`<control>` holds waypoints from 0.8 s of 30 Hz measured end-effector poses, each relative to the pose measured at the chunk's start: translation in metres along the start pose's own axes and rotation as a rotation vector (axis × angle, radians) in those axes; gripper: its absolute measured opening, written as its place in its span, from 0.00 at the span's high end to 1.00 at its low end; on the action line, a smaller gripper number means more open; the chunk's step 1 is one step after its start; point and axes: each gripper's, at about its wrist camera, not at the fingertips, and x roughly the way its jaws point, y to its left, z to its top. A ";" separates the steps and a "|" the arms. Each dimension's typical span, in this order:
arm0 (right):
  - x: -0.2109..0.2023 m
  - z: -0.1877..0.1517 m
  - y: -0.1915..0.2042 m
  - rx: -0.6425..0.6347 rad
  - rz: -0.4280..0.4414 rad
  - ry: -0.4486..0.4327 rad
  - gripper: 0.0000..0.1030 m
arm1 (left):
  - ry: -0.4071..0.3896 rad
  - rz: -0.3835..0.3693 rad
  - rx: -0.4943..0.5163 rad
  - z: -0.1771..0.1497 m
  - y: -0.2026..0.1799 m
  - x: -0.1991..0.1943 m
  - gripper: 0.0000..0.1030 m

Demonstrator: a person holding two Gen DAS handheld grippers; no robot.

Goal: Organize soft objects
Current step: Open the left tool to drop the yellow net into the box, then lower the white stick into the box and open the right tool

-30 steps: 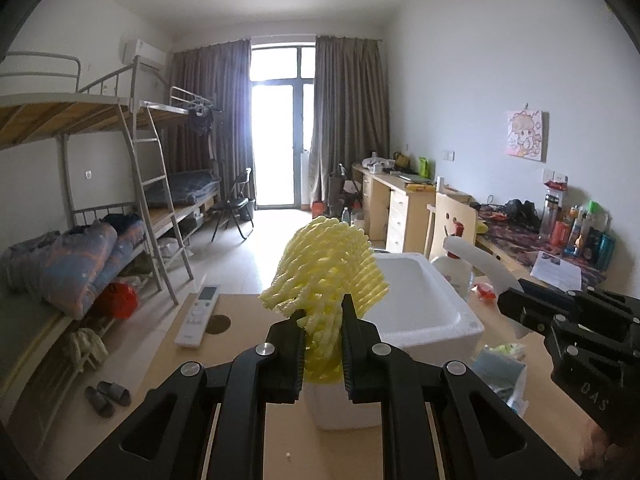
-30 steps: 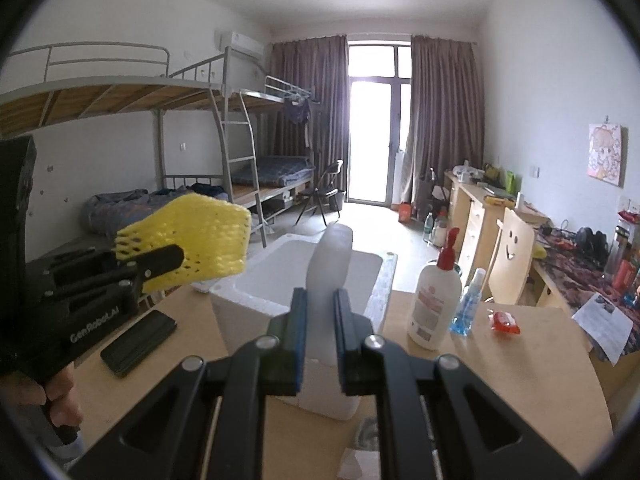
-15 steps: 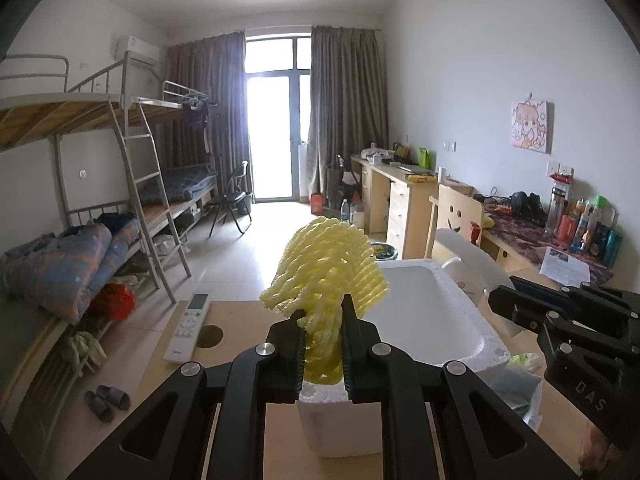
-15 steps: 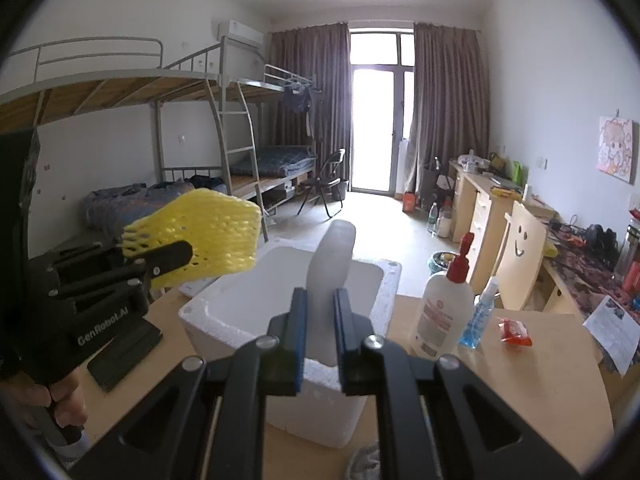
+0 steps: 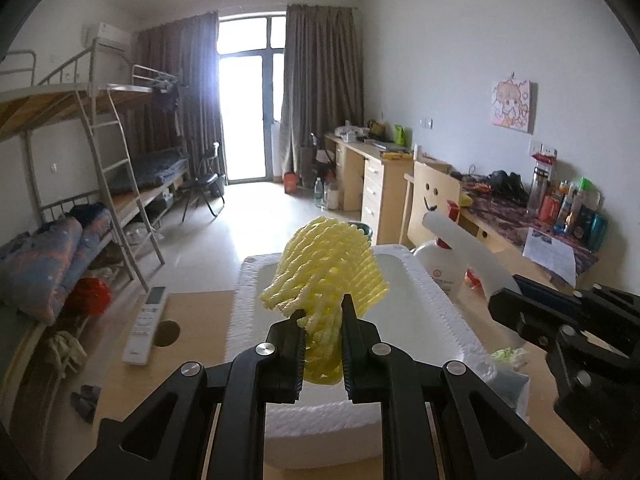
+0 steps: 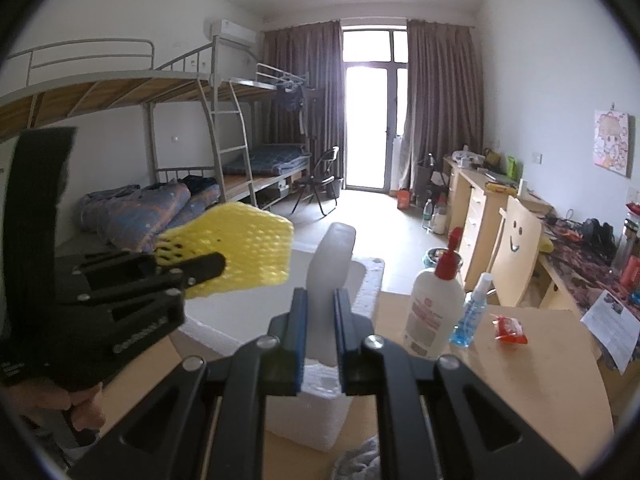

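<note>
1. Left tongs (image 5: 322,340): clamped on a yellow foam net (image 5: 326,280). Grip is at the net's lower, bunched end; the upper part fans out above the fingertips.
2. Right tongs (image 6: 320,322): clamped on a white foam piece (image 6: 332,264), blue pads pressed against both its sides. The piece stands upright out of the grip, with a rounded top end.
3. Yellow foam net look: open diamond-lattice mesh of soft extruded strands, pale yellow, squashed flat where pinched. From the right wrist view (image 6: 244,248) it reads as a flat, roughly rectangular sleeve sticking out sideways from the left tongs (image 6: 200,266).
4. White foam piece look: smooth, translucent-white, long and flat. In the left wrist view (image 5: 464,248) it angles up and left from the right tongs (image 5: 508,300).
5. Position: both items are held in the air over a white styrofoam box (image 5: 448,312), open top, rough beaded rim. The net sits above the box's left half, the foam piece above its right side.
6. Box sits on the wooden table (image 6: 520,364), reaching its far edge.
7. Right of the box on the table: white pump bottle with red top (image 6: 434,308), small blue spray bottle (image 6: 472,318) just beside it, red packet (image 6: 510,330) further right.
8. Left of the box, near the table's far-left corner: white remote control (image 5: 146,326).
</note>
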 end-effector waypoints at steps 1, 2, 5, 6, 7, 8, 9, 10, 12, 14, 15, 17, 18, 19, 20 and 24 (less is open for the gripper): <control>0.000 0.000 -0.001 0.001 -0.004 0.001 0.86 | 0.011 -0.007 -0.003 0.001 -0.001 0.004 0.85; -0.001 -0.001 -0.001 0.001 -0.007 0.002 0.86 | 0.020 -0.008 -0.004 0.002 -0.001 0.008 0.85; -0.002 -0.001 -0.003 0.006 -0.015 0.003 0.86 | 0.034 -0.005 -0.004 0.001 -0.003 0.014 0.85; -0.001 -0.001 -0.004 0.008 -0.017 0.004 0.86 | 0.037 0.000 0.000 0.001 -0.003 0.016 0.85; -0.002 -0.001 -0.006 0.008 -0.019 0.005 0.86 | 0.040 0.000 -0.001 0.001 -0.004 0.018 0.84; -0.001 -0.002 -0.007 0.010 -0.022 0.007 0.86 | 0.046 0.001 -0.001 0.001 -0.004 0.020 0.84; -0.001 -0.002 -0.007 0.012 -0.023 0.009 0.86 | 0.055 0.003 -0.003 0.000 -0.004 0.023 0.84; 0.000 -0.002 -0.008 0.013 -0.024 0.010 0.86 | 0.057 0.004 -0.005 0.001 -0.003 0.024 0.80; 0.000 -0.001 -0.008 0.015 -0.025 0.011 0.86 | 0.056 0.004 -0.006 -0.001 -0.001 0.024 0.72; 0.000 -0.001 -0.008 0.014 -0.026 0.010 0.86 | 0.052 0.019 0.000 0.001 -0.005 0.025 0.60; 0.000 -0.001 -0.009 0.015 -0.028 0.008 0.86 | 0.047 0.017 -0.002 0.000 -0.004 0.024 0.50; 0.000 -0.002 -0.011 0.017 -0.031 0.008 0.86 | 0.041 0.024 -0.013 0.000 -0.002 0.022 0.31; 0.000 -0.002 -0.012 0.018 -0.033 0.007 0.86 | 0.031 0.031 -0.020 0.000 -0.001 0.021 0.20; 0.000 -0.002 -0.012 0.020 -0.035 0.006 0.86 | 0.022 0.040 -0.021 0.001 -0.001 0.019 0.11; -0.001 -0.002 -0.013 0.021 -0.036 0.004 0.86 | 0.018 0.049 -0.019 0.000 -0.002 0.018 0.08; -0.001 -0.003 -0.015 0.020 -0.037 0.004 0.86 | -0.001 0.074 -0.028 -0.001 0.000 0.013 0.03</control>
